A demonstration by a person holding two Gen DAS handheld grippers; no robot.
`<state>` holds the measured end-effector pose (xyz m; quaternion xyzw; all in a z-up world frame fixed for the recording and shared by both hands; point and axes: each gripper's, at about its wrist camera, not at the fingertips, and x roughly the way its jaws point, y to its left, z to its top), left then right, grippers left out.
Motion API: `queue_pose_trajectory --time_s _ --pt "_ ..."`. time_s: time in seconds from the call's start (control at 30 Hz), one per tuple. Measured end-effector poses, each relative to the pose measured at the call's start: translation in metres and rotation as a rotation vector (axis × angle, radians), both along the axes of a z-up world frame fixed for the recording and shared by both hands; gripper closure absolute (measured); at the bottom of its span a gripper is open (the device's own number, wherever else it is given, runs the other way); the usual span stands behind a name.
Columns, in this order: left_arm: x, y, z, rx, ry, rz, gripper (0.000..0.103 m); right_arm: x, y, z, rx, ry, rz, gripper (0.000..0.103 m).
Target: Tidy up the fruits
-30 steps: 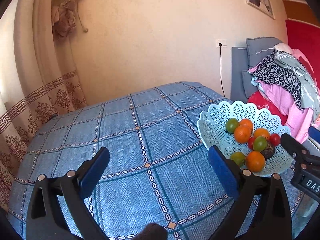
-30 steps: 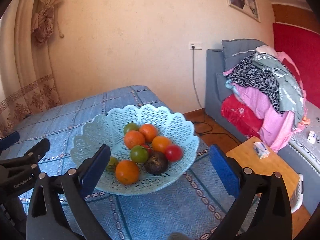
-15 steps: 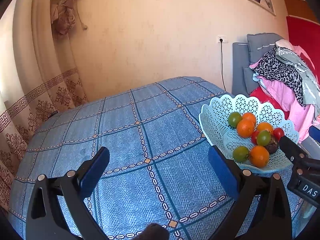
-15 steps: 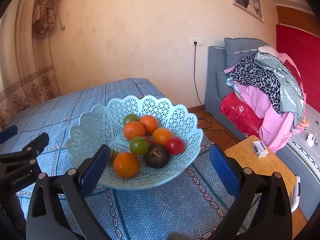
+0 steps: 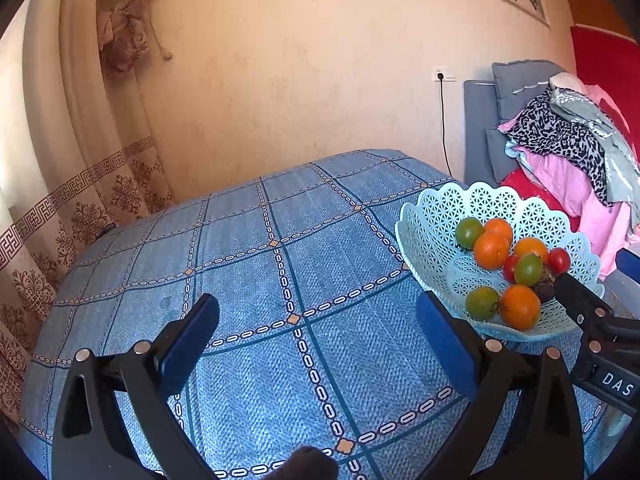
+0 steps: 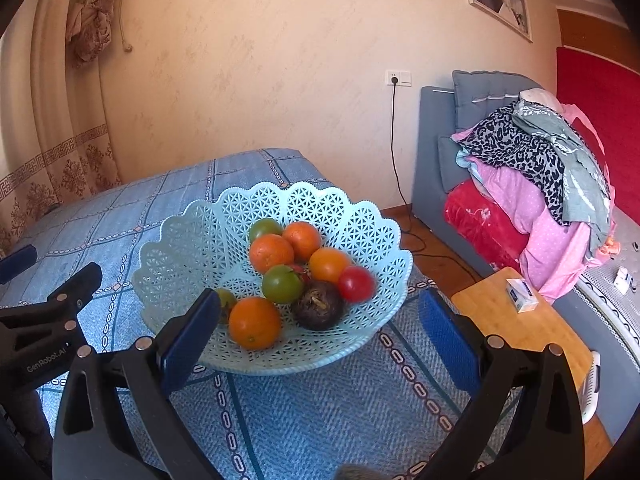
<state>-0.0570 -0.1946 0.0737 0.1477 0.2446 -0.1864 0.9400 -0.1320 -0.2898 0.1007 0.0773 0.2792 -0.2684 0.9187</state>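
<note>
Fruit fills the lacy basket on the blue tablecloth. Only the right view shows the wooden side table beside it. Both the left gripper and right gripper are wide apart, holding nothing. Inside are four oranges, three green tomatoes, two red ones and one dark fruit.

The left wrist camera looks forward and down over the blue tabletop, with the fruit basket at its right edge. The right wrist camera sits close to that basket, facing it centrally. Both views share basket, tabletop, wall and sofa.
</note>
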Motion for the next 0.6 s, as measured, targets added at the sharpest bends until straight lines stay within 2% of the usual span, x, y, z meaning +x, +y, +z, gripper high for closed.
queue_pose_trajectory --time_s 0.6 --pt "0.0006 -0.0041 -0.0065 0.022 0.005 0.007 0.005 0.0014 -0.0032 -0.0033 0.001 0.015 -0.013 0.003"
